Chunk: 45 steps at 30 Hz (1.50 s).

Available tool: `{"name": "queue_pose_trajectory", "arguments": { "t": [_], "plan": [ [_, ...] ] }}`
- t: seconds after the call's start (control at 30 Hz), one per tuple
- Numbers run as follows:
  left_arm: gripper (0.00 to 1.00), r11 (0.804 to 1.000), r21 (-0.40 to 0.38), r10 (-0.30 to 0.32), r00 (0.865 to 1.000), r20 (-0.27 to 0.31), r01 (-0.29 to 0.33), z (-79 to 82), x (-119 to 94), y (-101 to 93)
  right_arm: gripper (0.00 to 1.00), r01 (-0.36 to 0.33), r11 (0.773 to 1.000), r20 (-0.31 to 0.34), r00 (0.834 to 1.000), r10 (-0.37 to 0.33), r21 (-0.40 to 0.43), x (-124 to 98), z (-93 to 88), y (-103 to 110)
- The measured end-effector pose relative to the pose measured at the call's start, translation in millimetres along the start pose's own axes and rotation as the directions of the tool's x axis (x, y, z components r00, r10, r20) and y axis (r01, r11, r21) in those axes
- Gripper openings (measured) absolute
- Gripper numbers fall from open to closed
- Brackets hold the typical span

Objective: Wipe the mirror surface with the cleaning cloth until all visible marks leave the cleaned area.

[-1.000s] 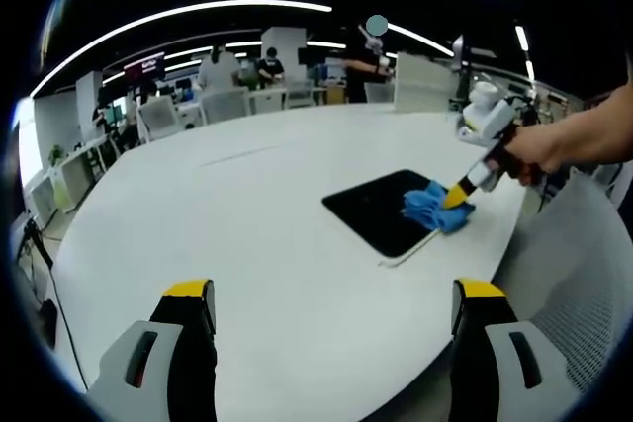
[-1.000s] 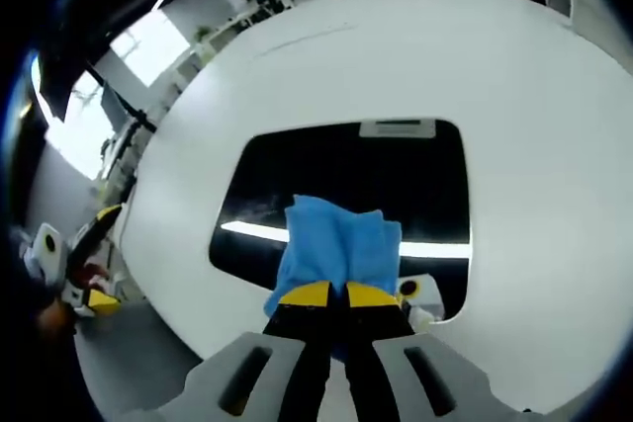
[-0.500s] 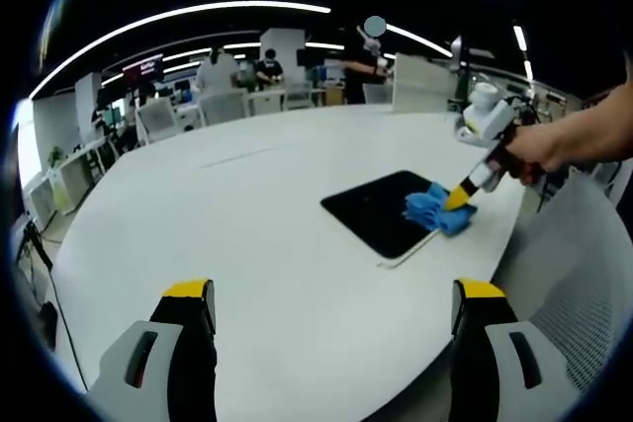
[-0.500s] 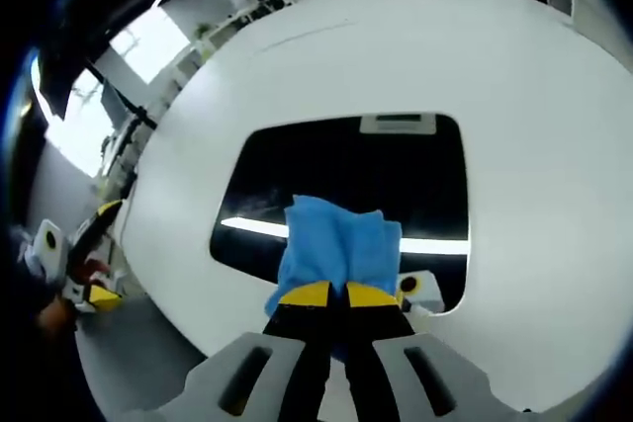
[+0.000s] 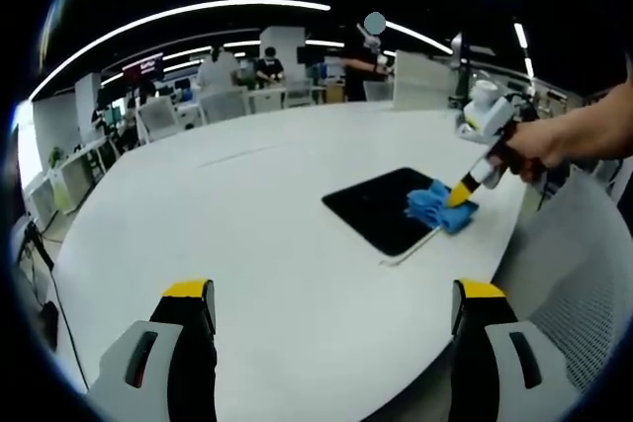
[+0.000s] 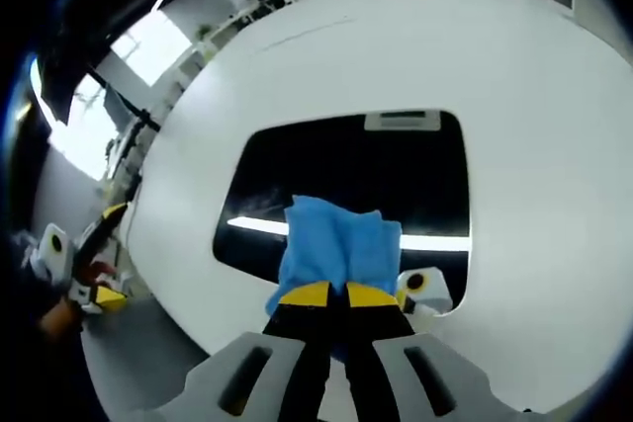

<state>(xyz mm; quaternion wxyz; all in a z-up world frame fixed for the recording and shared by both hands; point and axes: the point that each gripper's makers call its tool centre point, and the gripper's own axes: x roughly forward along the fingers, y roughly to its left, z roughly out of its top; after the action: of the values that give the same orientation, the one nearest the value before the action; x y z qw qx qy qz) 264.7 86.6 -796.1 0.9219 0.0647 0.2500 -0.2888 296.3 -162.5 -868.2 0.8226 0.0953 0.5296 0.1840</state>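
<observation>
The right hand-held gripper point(image 6: 336, 294) is clenched on the blue cleaning cloth point(image 6: 339, 249), pressing it onto the dark mirror point(image 6: 346, 170) near the white surface's point(image 5: 227, 234) edge. The left hand-held gripper point(image 5: 331, 298) hangs released, well apart.

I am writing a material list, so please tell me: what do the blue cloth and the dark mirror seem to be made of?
The blue cloth, pinched in the right hand-held gripper, looks like soft matte fabric, maybe microfibre: it bunches into folds. The mirror looks like glossy glass or a similar polished sheet: it reflects a bright ceiling light strip. Its thin pale rim could be plastic, though I cannot tell.
</observation>
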Motion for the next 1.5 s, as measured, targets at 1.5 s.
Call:
{"name": "queue_pose_trajectory", "arguments": {
  "t": [1.5],
  "plan": [
    [1.00,1.000,-0.015,0.017,1.000,0.007,-0.017,0.4,-1,4.1,0.00,0.038,0.999,-0.009,0.999,-0.037,0.036,-16,-2.4,-35]
  ]
}}
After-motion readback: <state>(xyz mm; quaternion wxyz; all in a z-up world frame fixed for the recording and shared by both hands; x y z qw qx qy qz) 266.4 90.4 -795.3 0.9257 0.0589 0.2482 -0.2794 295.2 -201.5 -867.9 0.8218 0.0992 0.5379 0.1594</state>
